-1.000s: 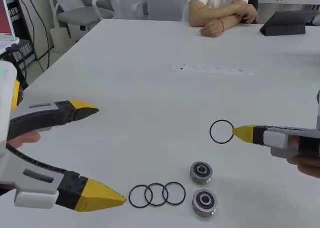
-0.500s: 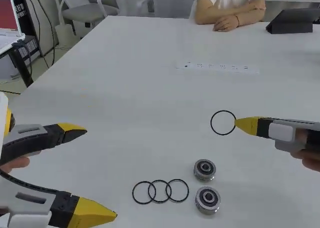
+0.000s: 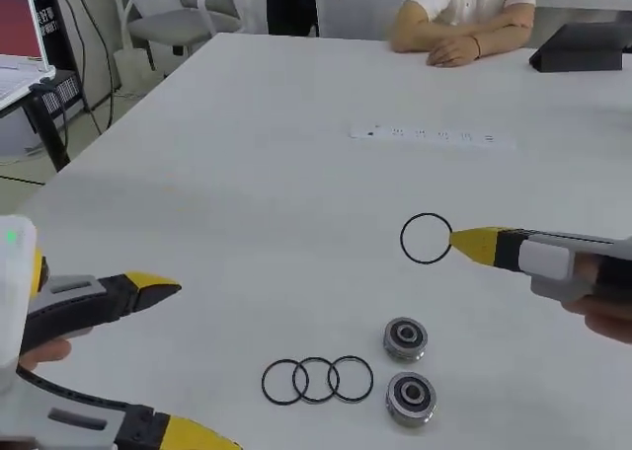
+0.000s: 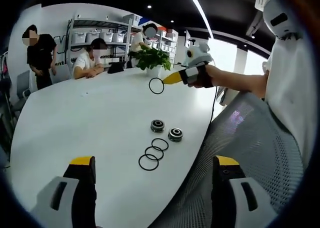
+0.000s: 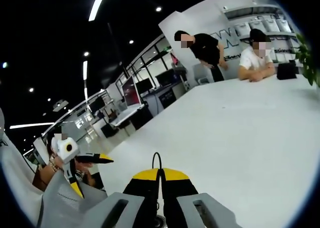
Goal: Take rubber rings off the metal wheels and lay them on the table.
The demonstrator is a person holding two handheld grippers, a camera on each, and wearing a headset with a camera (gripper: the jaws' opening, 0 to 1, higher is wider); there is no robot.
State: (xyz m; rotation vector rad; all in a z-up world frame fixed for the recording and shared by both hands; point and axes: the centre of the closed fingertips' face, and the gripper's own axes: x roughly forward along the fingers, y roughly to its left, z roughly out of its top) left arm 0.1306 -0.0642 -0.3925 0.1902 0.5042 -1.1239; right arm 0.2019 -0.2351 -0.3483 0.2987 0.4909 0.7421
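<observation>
My right tongs (image 3: 455,241) are closed tight on the edge of one rubber ring (image 3: 427,239), which stands out from the tips. In the left gripper view it looks lifted clear of the counter (image 3: 296,174), up and to the far right of the row of three rings (image 3: 317,379) already lying flat. Just right of that row sit the two metal wheels (image 3: 407,367), one behind the other. I cannot tell from here whether either wheel has a ring left on it. My left tongs (image 3: 197,363) are spread wide and hold nothing, off to the left of the row. So I judge I am in the laying-down step for this fourth ring. The next move calls for bringing the right tongs down toward the row, tipping the ring flat onto bare counter beside the others, and only then letting the tips part so it doesn't roll or spring away.
</observation>
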